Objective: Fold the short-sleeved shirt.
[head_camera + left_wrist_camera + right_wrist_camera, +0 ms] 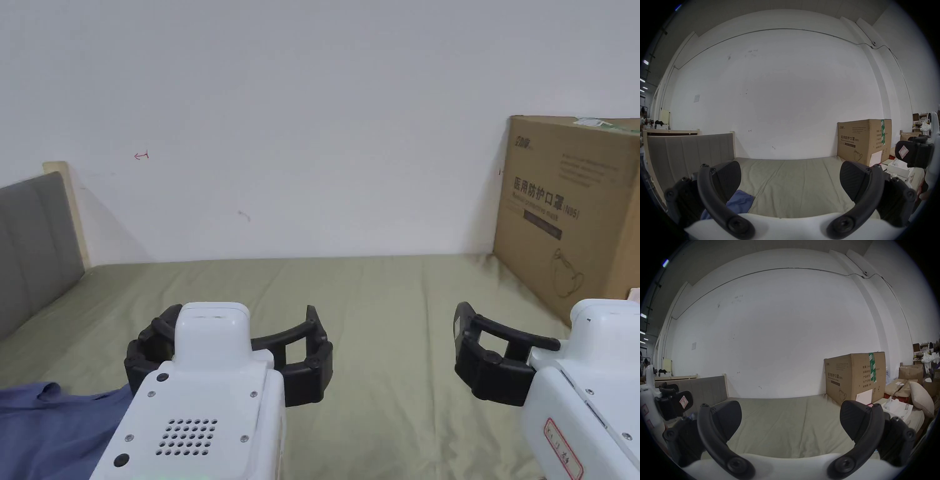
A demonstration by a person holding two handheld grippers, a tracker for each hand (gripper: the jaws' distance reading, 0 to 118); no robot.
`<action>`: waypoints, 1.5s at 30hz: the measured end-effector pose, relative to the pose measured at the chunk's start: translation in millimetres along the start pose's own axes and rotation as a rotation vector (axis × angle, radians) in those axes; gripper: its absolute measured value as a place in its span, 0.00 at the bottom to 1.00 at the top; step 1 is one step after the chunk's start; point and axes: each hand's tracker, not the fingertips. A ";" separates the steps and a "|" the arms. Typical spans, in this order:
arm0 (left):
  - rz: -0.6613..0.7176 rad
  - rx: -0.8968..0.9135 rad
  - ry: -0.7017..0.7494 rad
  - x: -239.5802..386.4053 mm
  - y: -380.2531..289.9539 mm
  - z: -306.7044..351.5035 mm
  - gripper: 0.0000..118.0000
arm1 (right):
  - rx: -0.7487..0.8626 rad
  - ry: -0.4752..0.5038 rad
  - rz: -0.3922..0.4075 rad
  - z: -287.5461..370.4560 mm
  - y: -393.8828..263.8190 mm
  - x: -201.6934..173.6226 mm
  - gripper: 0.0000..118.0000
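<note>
Blue cloth: the short-sleeved shirt (47,425) lies crumpled at the near left of the bed (387,300), on the olive sheet, with a collar-like edge toward the headboard.
Shirt to left gripper: the left gripper (228,350) is held above the sheet just right of the shirt; in the left gripper view the blue cloth (737,203) shows beside and partly behind its left jaw, low in the picture, so the shirt lies down and to the left of it.
Left gripper state: jaws spread wide apart, nothing between them.
Shirt to right gripper: the right gripper (500,359) is well apart from the shirt, across the bare middle of the bed, with the left gripper between them.
Right gripper state: jaws wide apart and empty in the right gripper view (790,420).
Nearer side: the left gripper, by my judgement, is the one placed to reach the cloth first; the right would have to cross over.
Long axis: cannot tell, since the shirt is bunched and cut off by the picture's edge.
Hidden: most of the shirt runs out of the head view at the lower left and under the left gripper's white body; sleeves and hem cannot be made out.
Far right: a cardboard box (572,212) stands on the bed's far right end, clear of both grippers.
</note>
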 end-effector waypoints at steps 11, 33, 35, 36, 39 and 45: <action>0.010 0.006 -0.015 1.5 0.6 2.7 1.00 | 0.021 0.009 0.016 2.6 -0.2 -4.4 1.00; -0.032 -0.117 -0.040 0.4 -8.1 -1.7 0.00 | -0.070 -0.045 -0.021 -8.6 -11.1 7.8 0.00; -0.015 -0.123 -0.034 -13.6 -7.6 1.6 0.00 | -0.082 -0.028 -0.035 -17.0 -13.9 1.4 0.00; -0.016 -0.127 -0.007 -23.7 -7.2 4.3 0.00 | -0.086 -0.015 -0.043 -22.9 -16.7 -4.8 0.00; -0.055 -0.117 0.124 -69.8 -3.6 18.2 0.00 | -0.112 0.084 -0.046 -39.4 -20.9 -44.0 0.00; -0.100 -0.070 0.479 -162.2 8.3 66.9 0.00 | -0.145 0.321 -0.023 -60.5 -22.1 -147.1 0.00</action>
